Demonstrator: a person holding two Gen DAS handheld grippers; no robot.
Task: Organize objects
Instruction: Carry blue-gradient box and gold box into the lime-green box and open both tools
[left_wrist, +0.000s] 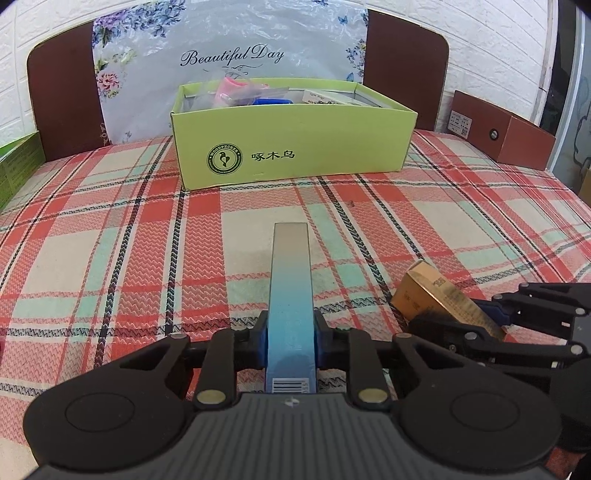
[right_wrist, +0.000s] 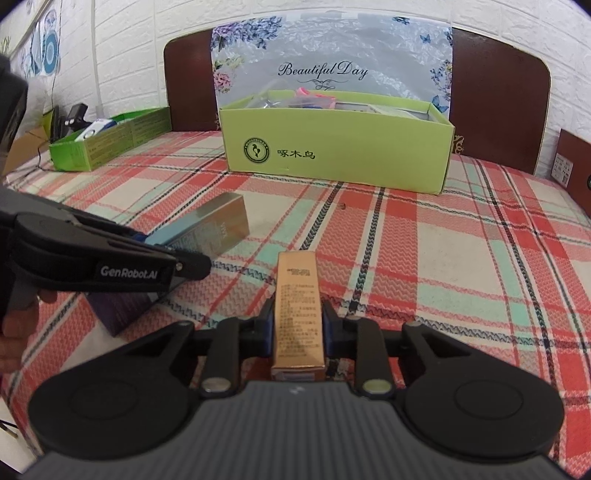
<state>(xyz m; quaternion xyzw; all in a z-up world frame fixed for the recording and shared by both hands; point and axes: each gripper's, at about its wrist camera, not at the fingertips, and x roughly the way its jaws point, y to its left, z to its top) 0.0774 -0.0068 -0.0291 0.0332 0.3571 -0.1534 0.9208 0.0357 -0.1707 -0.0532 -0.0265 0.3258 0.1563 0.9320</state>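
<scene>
Both grippers, left (left_wrist: 291, 328) pinching a long blue-silver carton (left_wrist: 290, 280) and right (right_wrist: 297, 328) a slim gold carton (right_wrist: 297, 306), seem mid-carry, probably needing lifts over the open lime-green cardboard box's (left_wrist: 295, 147) wall.

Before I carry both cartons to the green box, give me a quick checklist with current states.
1. Left gripper shut on the long blue-to-silver carton: ok.
2. Right gripper shut on the slim gold carton: ok.
3. Open light-green cardboard box straight ahead, top open: ok.
4. Free room inside the box: cannot tell; items already fill its far part.
5. Plaid-covered surface between cartons and box unobstructed: ok.
6. Grippers apart from each other: ok, but close.
</scene>
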